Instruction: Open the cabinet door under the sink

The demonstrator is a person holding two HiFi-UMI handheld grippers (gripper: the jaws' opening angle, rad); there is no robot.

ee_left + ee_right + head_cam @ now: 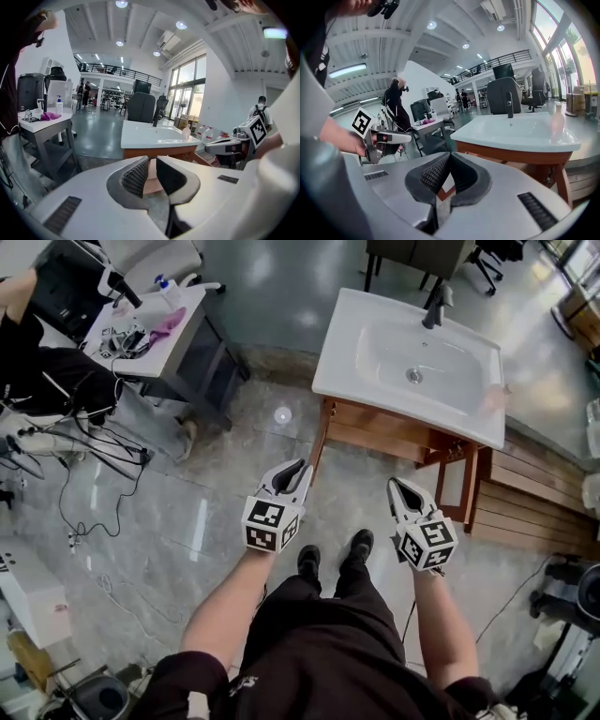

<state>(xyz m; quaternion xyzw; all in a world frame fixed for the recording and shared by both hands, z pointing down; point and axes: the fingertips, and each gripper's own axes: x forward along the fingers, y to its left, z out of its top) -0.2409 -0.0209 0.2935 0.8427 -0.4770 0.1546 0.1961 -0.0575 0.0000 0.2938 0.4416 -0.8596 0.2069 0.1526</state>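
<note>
A white sink [412,352] with a dark faucet tops a wooden cabinet [375,432] in the head view. Both grippers hang in the air in front of it, over the floor near the person's shoes and apart from the cabinet. My left gripper [298,470] points at the cabinet's left front corner. Its jaws [152,164] stand a narrow gap apart with nothing between them. My right gripper [398,486] faces the cabinet's front, and its pads [449,157] meet at the tips, empty. The cabinet's wood front [511,157] shows under the basin. No door handle is clearly visible.
A grey table [155,329] with bottles and clutter stands at the left, with cables [84,456] on the shiny floor below it. A wooden slatted platform [534,493] lies right of the cabinet. Another person [28,352] sits at far left. Office chairs stand behind the sink.
</note>
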